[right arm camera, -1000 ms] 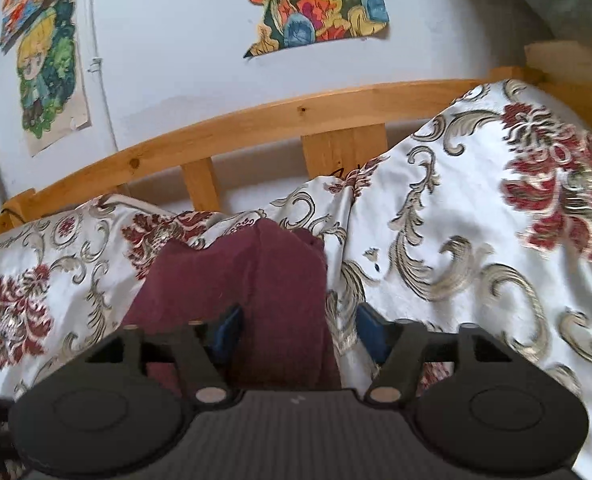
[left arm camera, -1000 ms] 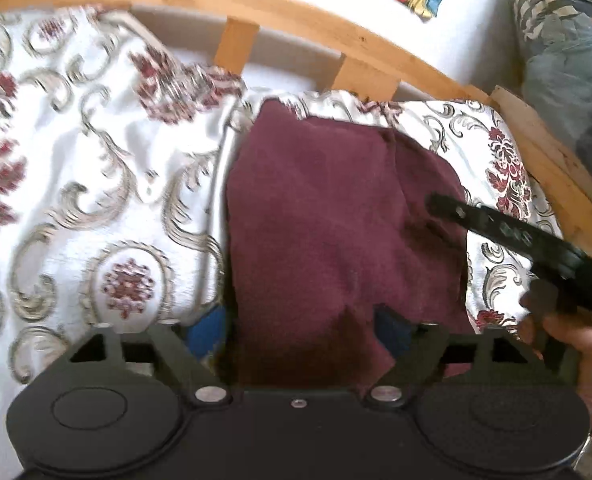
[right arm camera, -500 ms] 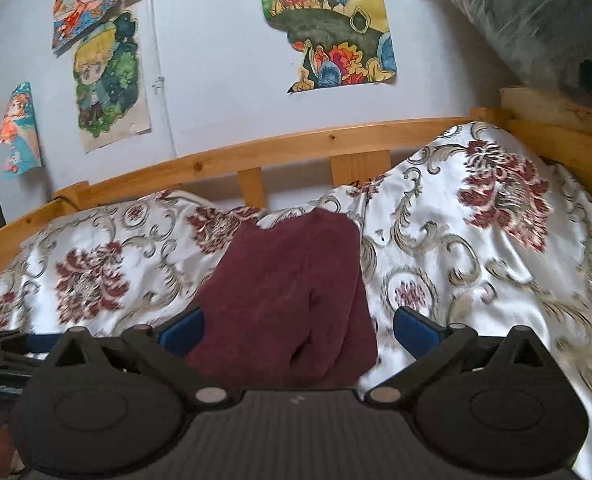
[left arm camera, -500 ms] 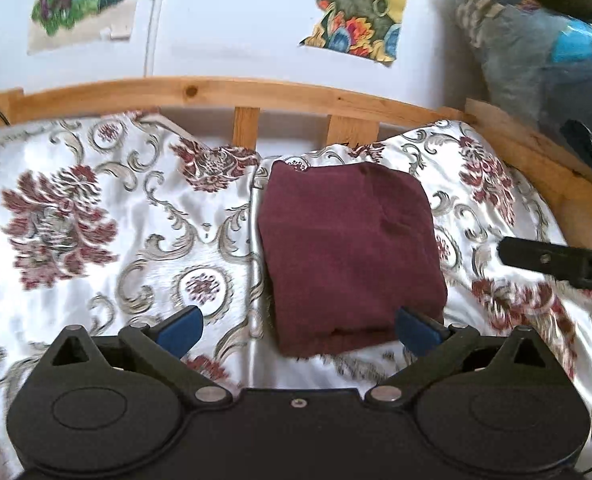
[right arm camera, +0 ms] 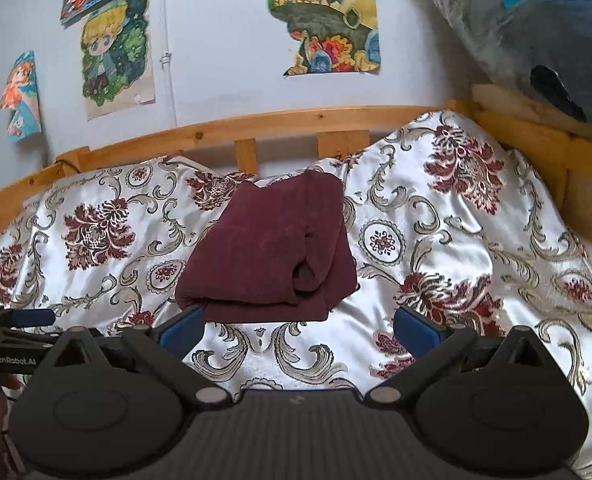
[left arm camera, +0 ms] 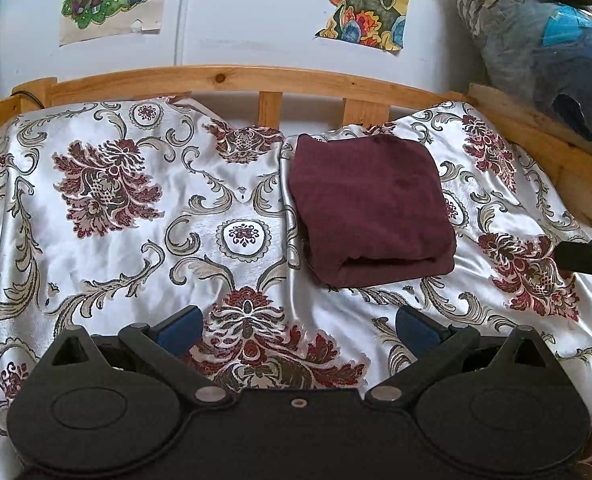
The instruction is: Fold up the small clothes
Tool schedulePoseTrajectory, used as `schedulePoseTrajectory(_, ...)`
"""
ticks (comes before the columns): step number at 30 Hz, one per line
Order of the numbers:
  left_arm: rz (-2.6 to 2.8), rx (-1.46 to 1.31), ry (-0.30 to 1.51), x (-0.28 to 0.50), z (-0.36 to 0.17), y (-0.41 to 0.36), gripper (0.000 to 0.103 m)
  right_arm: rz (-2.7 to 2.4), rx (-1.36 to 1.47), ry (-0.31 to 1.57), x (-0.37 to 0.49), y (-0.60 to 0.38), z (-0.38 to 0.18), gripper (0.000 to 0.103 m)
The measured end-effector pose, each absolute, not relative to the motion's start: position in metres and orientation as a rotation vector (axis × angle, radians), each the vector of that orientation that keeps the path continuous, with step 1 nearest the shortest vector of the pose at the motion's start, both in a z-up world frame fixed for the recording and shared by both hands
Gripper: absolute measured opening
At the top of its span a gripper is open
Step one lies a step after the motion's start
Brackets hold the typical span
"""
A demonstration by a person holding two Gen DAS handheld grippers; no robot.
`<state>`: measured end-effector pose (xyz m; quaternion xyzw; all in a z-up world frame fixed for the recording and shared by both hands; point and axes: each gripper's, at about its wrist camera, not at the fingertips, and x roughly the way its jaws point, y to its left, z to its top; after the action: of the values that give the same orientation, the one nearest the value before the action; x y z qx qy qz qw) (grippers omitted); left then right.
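Both grippers tip gently downward over the bed (left arm camera: 96, 240), clear of the cloth. The left gripper (left arm camera: 296, 330) has its jaws spread wide, empty, the folded maroon garment (left arm camera: 369, 208) lying off at its one o'clock. The right gripper (right arm camera: 297, 330) (jaws equally wide, nothing between them) has the garment at twelve o'clock, just beyond its blue fingertips (right arm camera: 182, 328).

Folded maroon garment (left arm camera: 369, 208), flat on the patterned bedspread (left arm camera: 136, 240)
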<state>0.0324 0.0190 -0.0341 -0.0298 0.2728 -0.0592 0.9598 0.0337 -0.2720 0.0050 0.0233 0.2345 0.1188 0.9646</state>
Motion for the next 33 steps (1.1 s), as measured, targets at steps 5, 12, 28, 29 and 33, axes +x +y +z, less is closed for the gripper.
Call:
schedulePoseTrajectory(5,-0.123,-0.054,0.547,0.0321,-0.0339,0.0193,0.102,0.250,0.037,0.493,0.0379,-0.2684,0.0007,0.103)
schedulePoseTrajectory(12,-0.124,-0.050,0.545,0.0326,-0.0323,0.0185,0.102,0.251,0.038,0.501,0.0391,-0.2689,-0.0009,0.103)
schedulePoseTrajectory(28,-0.117,-0.046,0.551,0.0326,-0.0336,0.0166,0.102,0.256,0.037,0.504,0.0396,-0.2694,-0.0019,0.103)
schedulePoseTrajectory(29,-0.117,-0.046,0.552,0.0328,-0.0337,0.0166,0.102,0.256,0.037,0.504,0.0396,-0.2693,-0.0022,0.103)
schedulePoseTrajectory(33,-0.118,-0.045,0.551,0.0327,-0.0337,0.0172,0.102,0.255,0.038,0.504,0.0396,-0.2690,-0.0023,0.103)
